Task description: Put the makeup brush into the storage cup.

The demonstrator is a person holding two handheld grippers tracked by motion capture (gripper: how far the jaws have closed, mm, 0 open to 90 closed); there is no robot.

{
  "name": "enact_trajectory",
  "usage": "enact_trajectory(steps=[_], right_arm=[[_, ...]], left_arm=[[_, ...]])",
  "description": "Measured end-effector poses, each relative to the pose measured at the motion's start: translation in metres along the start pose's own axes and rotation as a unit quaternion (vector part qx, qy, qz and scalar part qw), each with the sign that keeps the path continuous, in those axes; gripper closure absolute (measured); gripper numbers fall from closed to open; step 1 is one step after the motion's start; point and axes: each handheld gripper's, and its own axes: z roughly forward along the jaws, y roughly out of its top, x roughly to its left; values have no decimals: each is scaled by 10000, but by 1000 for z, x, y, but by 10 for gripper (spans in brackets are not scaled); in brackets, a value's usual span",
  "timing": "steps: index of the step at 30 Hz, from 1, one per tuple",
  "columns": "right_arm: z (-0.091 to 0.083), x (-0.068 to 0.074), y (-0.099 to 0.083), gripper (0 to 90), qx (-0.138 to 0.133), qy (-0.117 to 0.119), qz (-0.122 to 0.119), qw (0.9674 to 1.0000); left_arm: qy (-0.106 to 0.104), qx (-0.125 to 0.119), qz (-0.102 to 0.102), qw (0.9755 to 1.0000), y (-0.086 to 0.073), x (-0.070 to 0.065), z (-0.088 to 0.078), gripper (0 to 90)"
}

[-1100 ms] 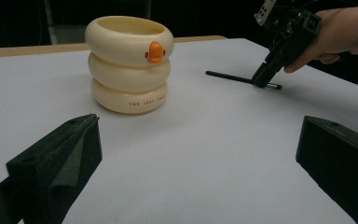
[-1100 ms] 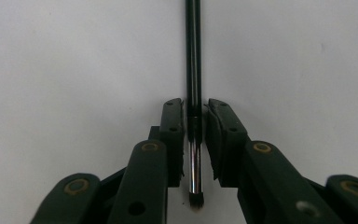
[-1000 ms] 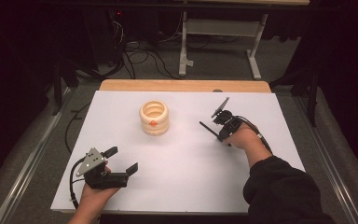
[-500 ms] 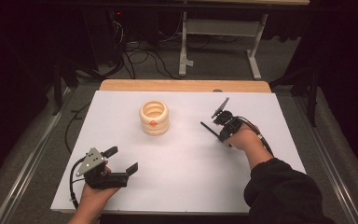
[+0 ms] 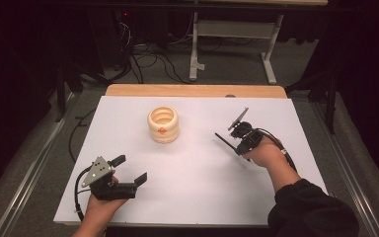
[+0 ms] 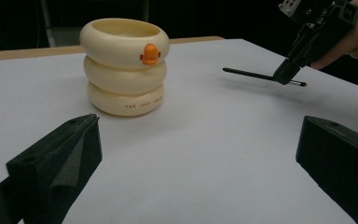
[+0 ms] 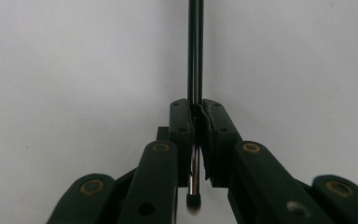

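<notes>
A cream holder (image 5: 163,124) made of three stacked rings, with an orange beak on its front, stands upright on the white table at the back centre (image 6: 124,65). My right gripper (image 5: 235,147) is to its right, shut on a thin black rod (image 5: 223,139). The rod points left toward the holder, just above the table (image 6: 247,73). In the right gripper view the jaws (image 7: 197,109) clamp the rod (image 7: 195,51), and a small brush-like tip pokes out behind them. My left gripper (image 5: 130,169) rests near the front left, open and holding nothing (image 6: 198,154).
The white sheet (image 5: 202,192) covers the table, and a wooden strip (image 5: 192,90) shows along the far edge. Beyond it are floor cables and a metal stand's legs (image 5: 271,69). A cable (image 5: 79,197) trails from the left gripper.
The right gripper, still holding the rod, has shifted slightly to the right. The left gripper and the holder have stayed in place.
</notes>
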Motion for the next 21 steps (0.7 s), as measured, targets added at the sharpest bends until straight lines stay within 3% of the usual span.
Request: enact_trajectory(steps=[1,4,8,9,21], right_arm=[[-3,3,-3,858,-11,21,125,9999],[-8,5,-7,859,-55,-5,4,10000],[-13,11,-14,858,-55,-40,131,9999],[-14,10,-16,858,-67,-56,21,10000],[-24,19,-36,858,-69,-145,70,9998]], left_arm=[[3,-6,2,10000,0,0,0,8],[14,-19,-10,10000,0,0,0,8],[25,-31,-8,10000,0,1,-1,8],[25,-34,-8,10000,0,1,-1,8],[22,-46,15,10000,1,1,-1,8]])
